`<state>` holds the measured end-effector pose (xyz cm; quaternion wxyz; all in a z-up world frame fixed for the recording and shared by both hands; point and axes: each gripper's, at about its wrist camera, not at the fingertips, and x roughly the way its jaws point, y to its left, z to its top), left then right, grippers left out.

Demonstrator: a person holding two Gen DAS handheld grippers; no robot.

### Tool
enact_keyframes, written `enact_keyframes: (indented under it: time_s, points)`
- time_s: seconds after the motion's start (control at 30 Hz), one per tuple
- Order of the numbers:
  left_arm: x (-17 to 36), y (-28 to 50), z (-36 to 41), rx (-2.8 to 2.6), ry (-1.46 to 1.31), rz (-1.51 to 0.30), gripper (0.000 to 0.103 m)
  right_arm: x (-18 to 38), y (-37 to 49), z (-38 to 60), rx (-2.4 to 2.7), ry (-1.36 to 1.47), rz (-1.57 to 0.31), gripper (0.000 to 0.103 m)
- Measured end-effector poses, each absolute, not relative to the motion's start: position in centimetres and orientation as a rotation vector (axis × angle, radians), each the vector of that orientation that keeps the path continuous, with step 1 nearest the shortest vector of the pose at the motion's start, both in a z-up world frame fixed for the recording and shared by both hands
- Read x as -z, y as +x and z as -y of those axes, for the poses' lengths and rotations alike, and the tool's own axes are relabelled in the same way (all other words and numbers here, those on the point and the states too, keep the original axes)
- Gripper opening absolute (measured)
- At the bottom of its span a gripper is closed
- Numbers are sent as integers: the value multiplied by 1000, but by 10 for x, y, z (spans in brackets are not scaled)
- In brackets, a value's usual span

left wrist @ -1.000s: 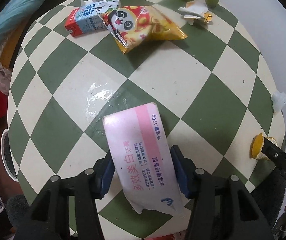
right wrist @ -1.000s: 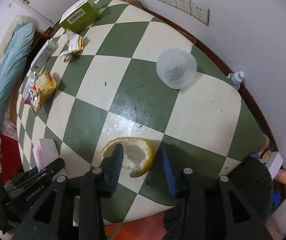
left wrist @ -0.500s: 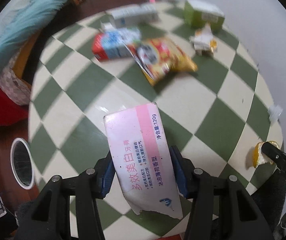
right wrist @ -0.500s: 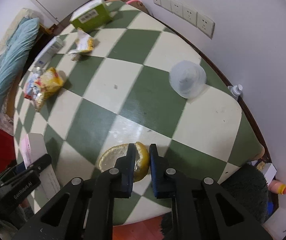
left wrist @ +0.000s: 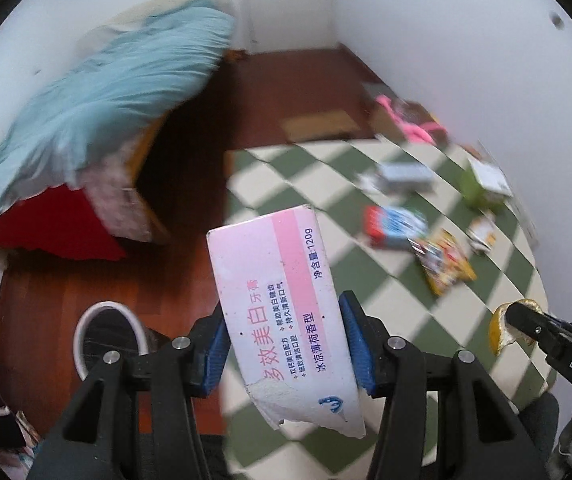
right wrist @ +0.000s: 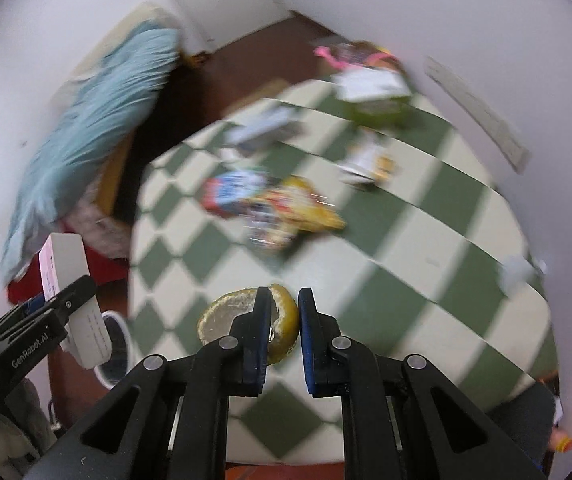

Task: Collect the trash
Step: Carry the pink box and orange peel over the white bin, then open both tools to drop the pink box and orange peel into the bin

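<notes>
Left wrist view: pink toothpaste box (left wrist: 286,312) clamped in my left gripper (left wrist: 288,350), held above the checkered table (left wrist: 386,292) edge. Citrus peel (right wrist: 279,322) pinched in my right gripper (right wrist: 279,336). White bin (left wrist: 105,334) on floor below.

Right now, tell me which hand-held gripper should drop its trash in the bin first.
Left. The left hand-held gripper holds the pink box out past the table edge, close beside the white bin on the floor. The right hand-held gripper pinches the citrus peel over the checkered table, farther off.
</notes>
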<state>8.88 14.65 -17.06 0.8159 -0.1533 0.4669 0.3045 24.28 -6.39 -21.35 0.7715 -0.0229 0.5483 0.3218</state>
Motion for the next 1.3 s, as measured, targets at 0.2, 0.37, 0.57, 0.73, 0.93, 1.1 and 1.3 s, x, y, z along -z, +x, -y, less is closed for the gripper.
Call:
enact_keyframes:
  time_s: [0.2, 0.37, 0.57, 0.73, 0.93, 1.1, 1.3]
  points:
    - [161, 8, -238, -805, -401, -963, 48, 203, 189, -58, -899, -141, -1191, 14]
    - [188, -64, -314, -944, -485, -991, 48, 232, 123, -167, -1043, -258, -1250, 14]
    - [262, -143, -400, -1053, -636, -1092, 49, 299, 36, -295, -1161, -453, -1342, 14]
    - [332, -183, -452, -1054, -784, -1165, 50, 366, -18, -373, -1200, -595, -1405, 14]
    - [381, -211, -490, -1049, -958, -1177, 52, 433, -60, -437, -1202, -737, -1445, 14]
    - [393, -235, -505, -1115, -1005, -1151, 100, 471, -76, -472, -1208, -839, -1469, 19]
    - [399, -253, -493, -1190, -995, -1169, 100, 485, -88, -480, -1229, -920, -1441, 96]
